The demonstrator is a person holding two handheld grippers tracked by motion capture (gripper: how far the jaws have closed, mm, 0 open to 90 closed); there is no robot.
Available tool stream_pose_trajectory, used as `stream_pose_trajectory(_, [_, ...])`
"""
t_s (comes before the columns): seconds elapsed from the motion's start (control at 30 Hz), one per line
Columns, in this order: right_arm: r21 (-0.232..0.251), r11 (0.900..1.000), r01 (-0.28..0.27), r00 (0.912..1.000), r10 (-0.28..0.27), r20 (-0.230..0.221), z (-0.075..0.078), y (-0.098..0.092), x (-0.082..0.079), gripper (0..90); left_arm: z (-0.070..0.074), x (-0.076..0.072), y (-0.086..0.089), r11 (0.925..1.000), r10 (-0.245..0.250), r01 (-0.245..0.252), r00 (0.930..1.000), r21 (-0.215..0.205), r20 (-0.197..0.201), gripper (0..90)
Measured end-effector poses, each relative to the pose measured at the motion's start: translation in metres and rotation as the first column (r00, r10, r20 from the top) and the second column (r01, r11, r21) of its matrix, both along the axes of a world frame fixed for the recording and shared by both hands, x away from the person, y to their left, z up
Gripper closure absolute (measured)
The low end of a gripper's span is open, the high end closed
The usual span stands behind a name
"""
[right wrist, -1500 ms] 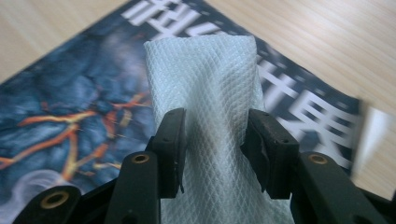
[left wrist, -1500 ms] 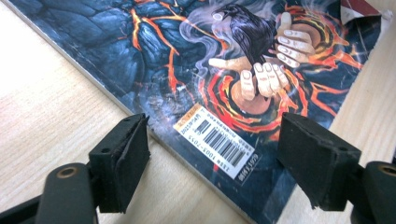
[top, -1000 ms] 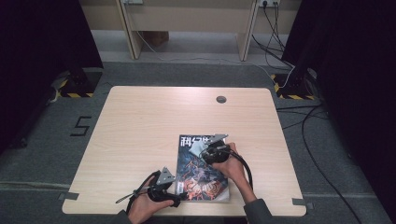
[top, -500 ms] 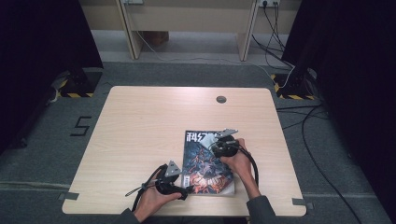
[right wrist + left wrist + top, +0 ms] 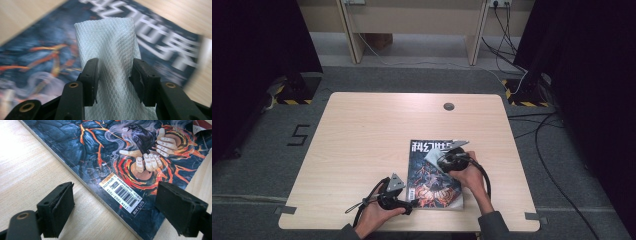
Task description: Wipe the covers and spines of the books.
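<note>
A glossy paper magazine (image 5: 120, 152) lies on matt pale wood table (image 5: 362, 130); the cloth (image 5: 112, 50) is white, quilted weave.

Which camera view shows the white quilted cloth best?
The right gripper view: the white quilted cloth is close up, pinched between the right gripper jaws over the dark magazine. The high view gives a small pale patch; the left gripper view offers magazine cover.

Even, soft light; right gripper view blurred — dark room edges.
</note>
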State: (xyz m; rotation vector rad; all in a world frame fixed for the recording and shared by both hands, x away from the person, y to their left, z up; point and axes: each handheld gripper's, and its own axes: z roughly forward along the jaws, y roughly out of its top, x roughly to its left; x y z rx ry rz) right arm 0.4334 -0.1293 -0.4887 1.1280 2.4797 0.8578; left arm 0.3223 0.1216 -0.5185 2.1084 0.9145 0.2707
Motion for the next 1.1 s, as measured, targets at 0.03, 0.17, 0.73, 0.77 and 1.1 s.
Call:
stream_pose_trajectory(0.03, [0.003, 1.000, 0.025, 0.9997, -0.025, 0.003, 0.000, -0.008, 0.002, 57.5, 0.000, 0.000, 0.000, 1.0000, 0.000, 0.000, 1.0000, 0.000, 0.000, 14.3])
stream_pose_trajectory(0.17, [0.029, 0.995, 0.093, 0.9956, -0.094, 0.004, -0.001, -0.031, 0.007, 57.7, 0.000, 0.000, 0.000, 1.0000, 0.001, -0.001, 1.0000, -0.001, 0.001, 14.3])
stream_pose_trajectory(0.73, [0.032, 0.997, 0.064, 0.9976, -0.065, 0.022, -0.003, -0.014, 0.008, 55.5, 0.000, -0.001, 0.000, 1.0000, 0.003, -0.003, 1.0000, -0.002, 0.004, 14.3])
stream_pose_trajectory(0.77, [0.034, 0.994, 0.102, 0.9942, -0.103, 0.032, -0.004, -0.018, 0.012, 55.5, 0.000, -0.001, 0.000, 1.0000, 0.003, -0.003, 1.0000, -0.002, 0.004, 14.3])
stream_pose_trajectory(1.1, [0.018, 0.981, 0.195, 0.9772, -0.195, 0.083, -0.005, -0.029, 0.020, 58.7, 0.000, 0.000, 0.000, 1.0000, 0.000, 0.000, 1.0000, -0.002, 0.002, 14.3])
